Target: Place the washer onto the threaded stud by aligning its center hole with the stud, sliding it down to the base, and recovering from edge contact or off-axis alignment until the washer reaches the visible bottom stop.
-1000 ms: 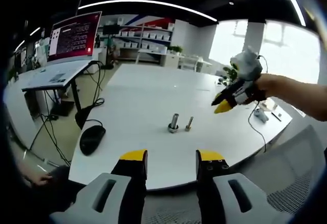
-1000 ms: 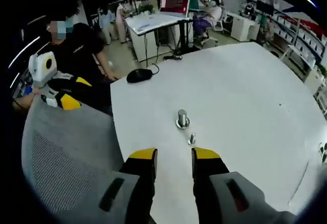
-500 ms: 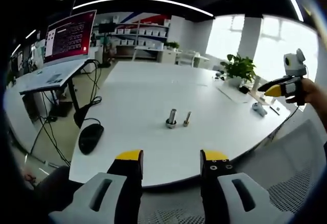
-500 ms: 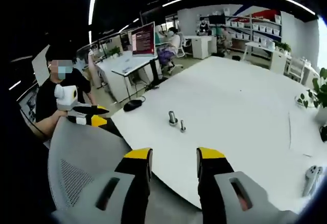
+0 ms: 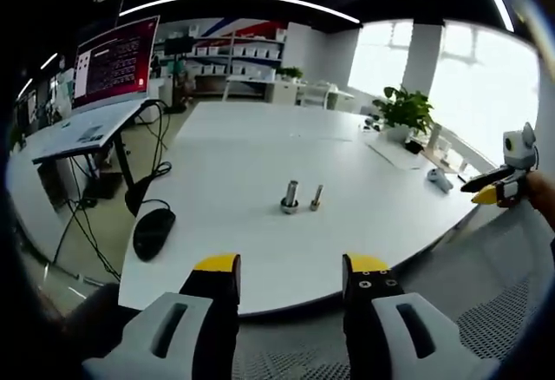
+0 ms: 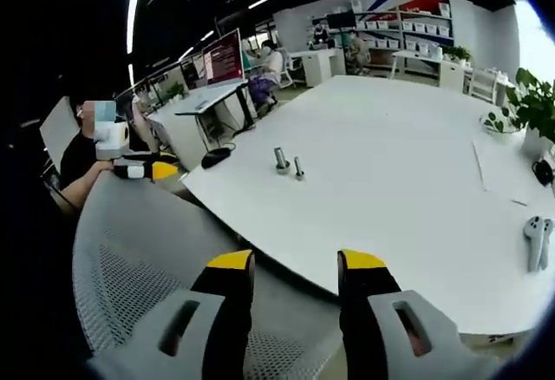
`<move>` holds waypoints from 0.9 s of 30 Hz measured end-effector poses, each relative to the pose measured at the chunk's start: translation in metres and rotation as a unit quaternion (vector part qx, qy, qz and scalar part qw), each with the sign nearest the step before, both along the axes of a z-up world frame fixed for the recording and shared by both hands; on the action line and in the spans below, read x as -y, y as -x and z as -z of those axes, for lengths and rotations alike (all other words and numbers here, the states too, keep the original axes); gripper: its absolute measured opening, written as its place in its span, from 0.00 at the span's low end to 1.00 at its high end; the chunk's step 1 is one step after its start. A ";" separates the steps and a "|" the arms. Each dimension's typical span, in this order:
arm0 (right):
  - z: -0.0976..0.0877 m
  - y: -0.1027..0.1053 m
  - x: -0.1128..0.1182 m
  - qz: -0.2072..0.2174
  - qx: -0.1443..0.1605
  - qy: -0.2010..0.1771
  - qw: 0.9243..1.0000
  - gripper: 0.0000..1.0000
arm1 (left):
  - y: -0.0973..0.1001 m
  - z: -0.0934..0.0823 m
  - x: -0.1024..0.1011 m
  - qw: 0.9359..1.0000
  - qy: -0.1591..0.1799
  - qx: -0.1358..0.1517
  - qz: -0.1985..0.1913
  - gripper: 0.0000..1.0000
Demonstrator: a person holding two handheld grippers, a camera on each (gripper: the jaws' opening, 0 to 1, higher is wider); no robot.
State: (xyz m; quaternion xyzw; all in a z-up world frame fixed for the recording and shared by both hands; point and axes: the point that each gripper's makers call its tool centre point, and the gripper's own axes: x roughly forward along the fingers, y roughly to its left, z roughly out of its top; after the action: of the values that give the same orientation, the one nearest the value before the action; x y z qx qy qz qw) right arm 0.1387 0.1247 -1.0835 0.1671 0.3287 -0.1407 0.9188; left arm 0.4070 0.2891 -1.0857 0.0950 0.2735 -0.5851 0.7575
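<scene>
Both grippers (image 5: 289,265) (image 6: 295,261) gaping, empty, threaded stud (image 5: 290,198) beside bolt (image 5: 316,198), mouse (image 5: 153,232) left.

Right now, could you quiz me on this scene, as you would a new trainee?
1. True or false: the left gripper is shut on a washer.
2. In the left gripper view, what lies on the white table left of the threaded stud?
A. a black computer mouse
B. a red cup
C. a hammer
3. Fill in: in the right gripper view, the right gripper hangs over the back of a grey mesh ____, short of the table.

Key: 1 false, its jaws stand apart with nothing between them; 2 A; 3 chair.
</scene>
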 end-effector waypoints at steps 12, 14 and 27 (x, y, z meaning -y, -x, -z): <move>0.006 -0.008 -0.004 0.075 0.057 -0.071 0.993 0.40 | -0.003 0.004 -0.001 1.000 -0.001 0.002 0.001 0.46; 0.009 -0.007 -0.001 0.079 0.054 -0.074 0.993 0.38 | -0.004 0.005 -0.001 1.000 -0.002 0.002 0.002 0.46; 0.024 -0.003 -0.021 0.036 -0.017 -0.098 0.994 0.37 | 0.003 0.000 0.000 1.000 -0.004 0.004 0.002 0.45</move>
State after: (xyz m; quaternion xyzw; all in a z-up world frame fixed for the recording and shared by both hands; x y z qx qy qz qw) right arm 0.1416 0.1460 -1.1077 0.2653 0.3504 -0.1439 0.8866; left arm 0.4044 0.2892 -1.0855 0.1007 0.2728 -0.5856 0.7566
